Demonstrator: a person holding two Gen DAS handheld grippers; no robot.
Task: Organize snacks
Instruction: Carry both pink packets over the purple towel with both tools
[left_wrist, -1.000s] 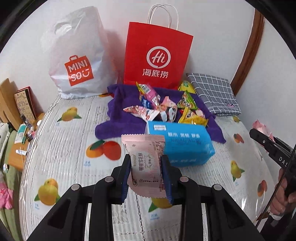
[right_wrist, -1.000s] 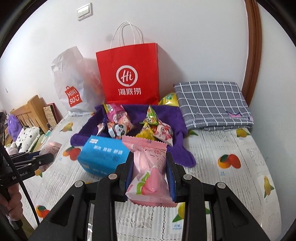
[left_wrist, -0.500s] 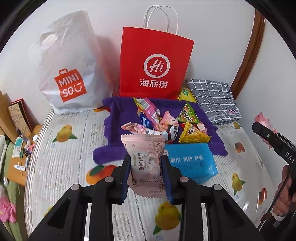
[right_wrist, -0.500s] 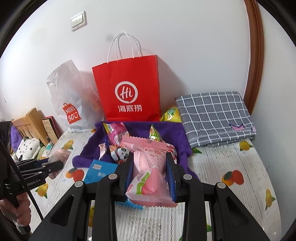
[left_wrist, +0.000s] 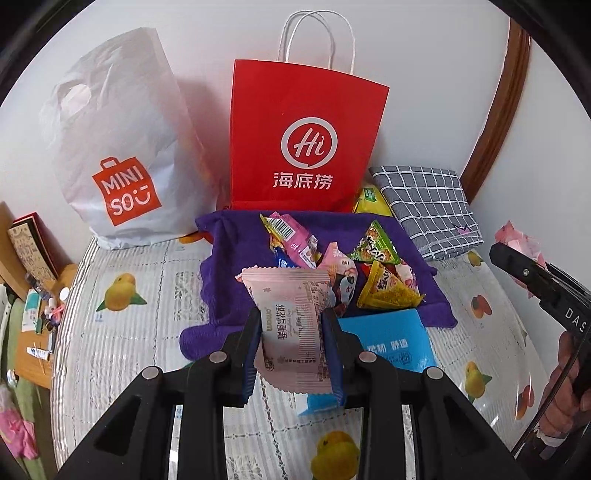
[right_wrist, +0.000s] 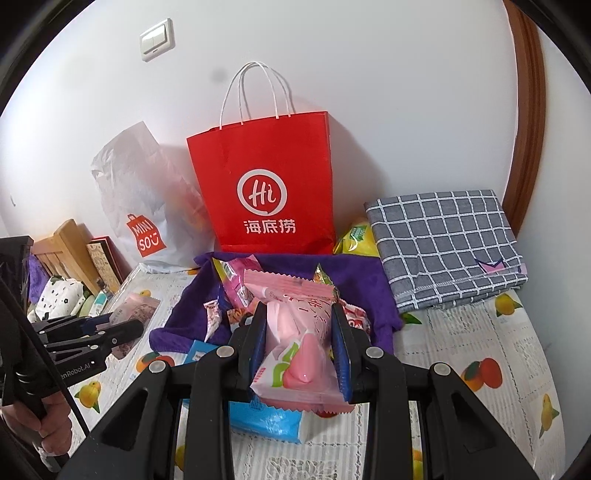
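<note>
My left gripper (left_wrist: 291, 332) is shut on a pale pink snack packet (left_wrist: 291, 317), held above the table in front of a pile of snacks (left_wrist: 369, 269) on a purple cloth (left_wrist: 229, 258). My right gripper (right_wrist: 300, 332) is shut on a pink peach-print snack packet (right_wrist: 299, 343), also held above the pile (right_wrist: 236, 284). It also shows at the right edge of the left wrist view (left_wrist: 517, 254). The left gripper with its packet shows at the left of the right wrist view (right_wrist: 125, 325). A red paper bag (left_wrist: 303, 144) stands behind the cloth, as seen in the right wrist view too (right_wrist: 266, 184).
A white Miniso plastic bag (left_wrist: 118, 155) stands left of the red bag. A blue tissue pack (left_wrist: 391, 343) lies in front of the cloth. A folded grey checked cloth (left_wrist: 428, 206) lies at the back right. A wooden shelf with clutter (left_wrist: 33, 295) borders the table's left edge.
Both grippers have moved forward and up toward the bags with their packets still held. The bags and snack pile look nearer and the tissue pack has slid lower in view.
</note>
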